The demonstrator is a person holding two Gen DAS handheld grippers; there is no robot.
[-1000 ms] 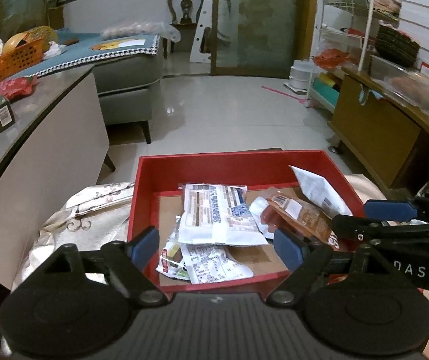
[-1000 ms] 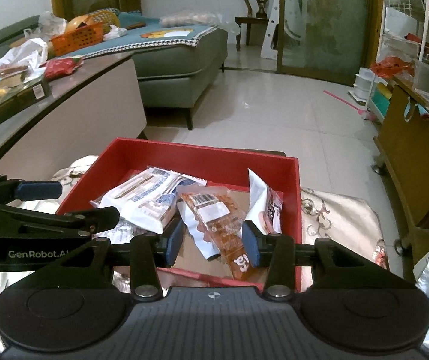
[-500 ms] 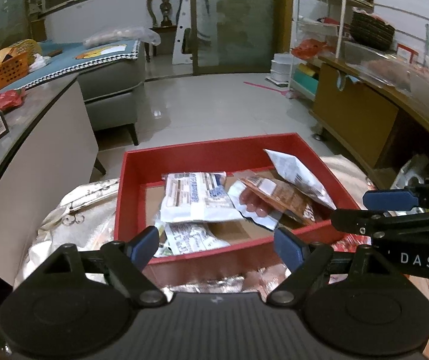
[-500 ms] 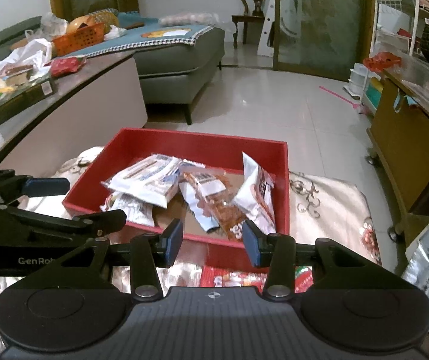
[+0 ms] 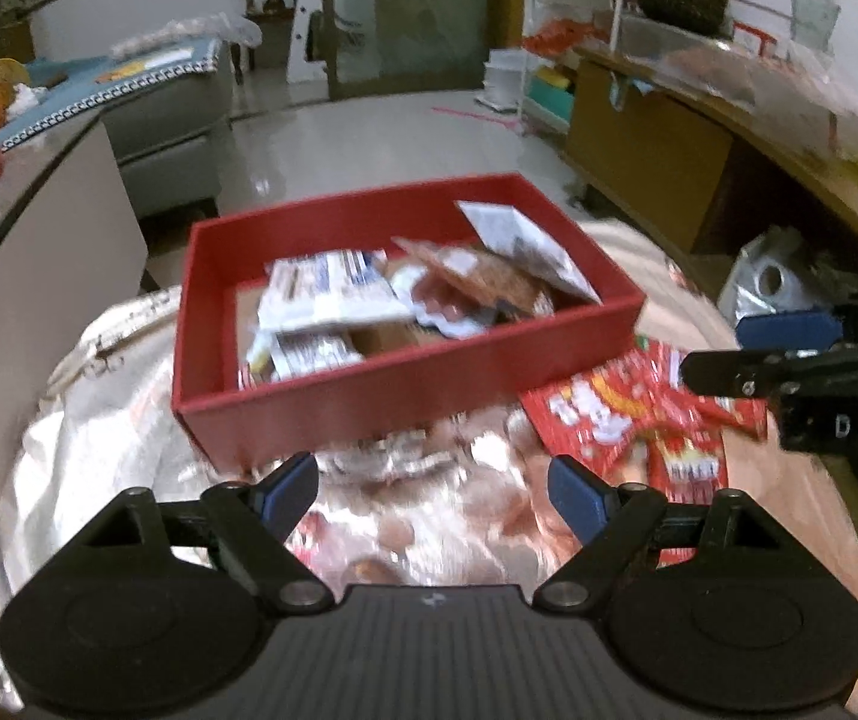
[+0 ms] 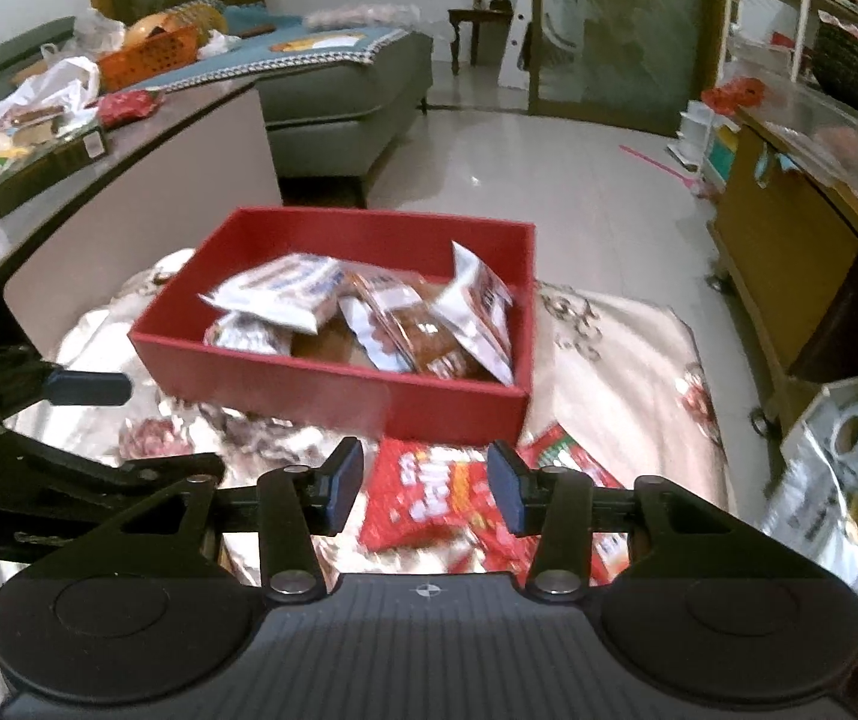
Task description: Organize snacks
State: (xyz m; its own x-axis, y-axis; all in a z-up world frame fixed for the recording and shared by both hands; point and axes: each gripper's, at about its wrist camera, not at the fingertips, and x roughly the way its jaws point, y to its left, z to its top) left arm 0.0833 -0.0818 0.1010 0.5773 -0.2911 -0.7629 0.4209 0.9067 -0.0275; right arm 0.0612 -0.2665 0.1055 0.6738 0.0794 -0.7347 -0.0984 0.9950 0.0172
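The red box [image 6: 333, 387] is sitting on a floral cloth [image 6: 627, 348] spread over the counter, and I'm taking it as my landmark. Inside it several packets are already lying in a loose heap: a white packet [image 6: 282, 291] toward its left, a brownish packet [image 6: 417, 336] in the middle, and another white one [image 6: 483, 306] leaning against its right wall. So part of the sorting is looking done. What is waiting, by my reckoning, are the red snack packets [image 6: 429, 492] lying on the cloth just in front of the box, toward its right corner.

The right gripper [image 6: 426, 483] is hovering over those red packets with its jaws opening and nothing clamped between them. The left gripper [image 5: 432, 489] is hanging in front of the box's near wall, spread wide and holding nothing.

The print on every packet is smearing with blur, so I'm not able to read any of it. How many red packets there are I cannot count, since both grippers are covering part of the pile.
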